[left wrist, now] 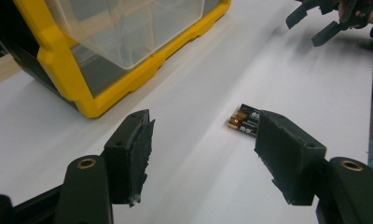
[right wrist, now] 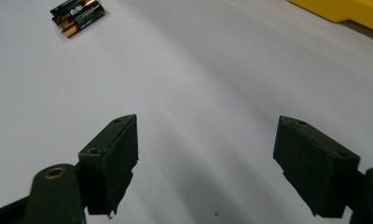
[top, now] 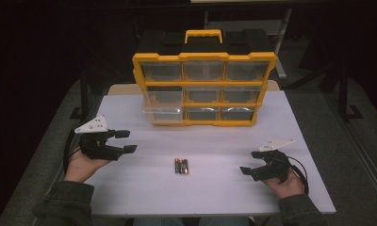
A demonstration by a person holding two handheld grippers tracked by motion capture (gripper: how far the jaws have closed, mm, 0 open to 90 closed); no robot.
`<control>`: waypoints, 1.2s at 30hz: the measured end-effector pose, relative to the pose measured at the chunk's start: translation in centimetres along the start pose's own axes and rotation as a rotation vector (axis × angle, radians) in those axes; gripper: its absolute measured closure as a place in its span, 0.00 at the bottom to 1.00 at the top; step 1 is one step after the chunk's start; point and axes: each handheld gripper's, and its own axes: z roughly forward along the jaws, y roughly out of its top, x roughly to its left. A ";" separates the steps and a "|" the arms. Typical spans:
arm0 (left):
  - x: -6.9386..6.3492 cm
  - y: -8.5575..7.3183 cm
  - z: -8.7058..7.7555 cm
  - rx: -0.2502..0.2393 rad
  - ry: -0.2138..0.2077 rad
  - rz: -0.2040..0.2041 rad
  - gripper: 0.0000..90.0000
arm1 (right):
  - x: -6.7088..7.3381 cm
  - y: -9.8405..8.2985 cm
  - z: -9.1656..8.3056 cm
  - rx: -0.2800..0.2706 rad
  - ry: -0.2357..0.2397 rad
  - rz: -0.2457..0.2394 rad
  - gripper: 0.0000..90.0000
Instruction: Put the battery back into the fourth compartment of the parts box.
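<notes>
While the batteries (top: 181, 166) lie untouched mid-table, well short of the yellow organizer's pulled-out bottom-left drawer (top: 162, 114), both the left gripper (top: 127, 141) and right gripper (top: 250, 162) gape empty; everything remains undone.

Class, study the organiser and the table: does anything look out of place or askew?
Yes. The bottom-left drawer of the yellow organiser juts out past the frame while the others sit flush. The batteries lie loose on the table.

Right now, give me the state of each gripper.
Left gripper: open, holding nothing.
Right gripper: open, holding nothing.
</notes>
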 end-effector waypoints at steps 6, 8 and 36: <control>-0.3 -1.4 0.4 -0.008 0.021 -0.024 0.39 | -0.1 0.1 0.4 0.010 -0.002 0.008 0.24; -0.3 -1.7 0.5 -0.006 0.029 -0.028 0.38 | -0.2 0.1 0.4 0.003 -0.001 0.003 0.24; -1.4 -3.7 1.2 0.015 0.037 -0.010 0.36 | 4.0 5.1 0.8 0.033 0.018 -0.031 0.36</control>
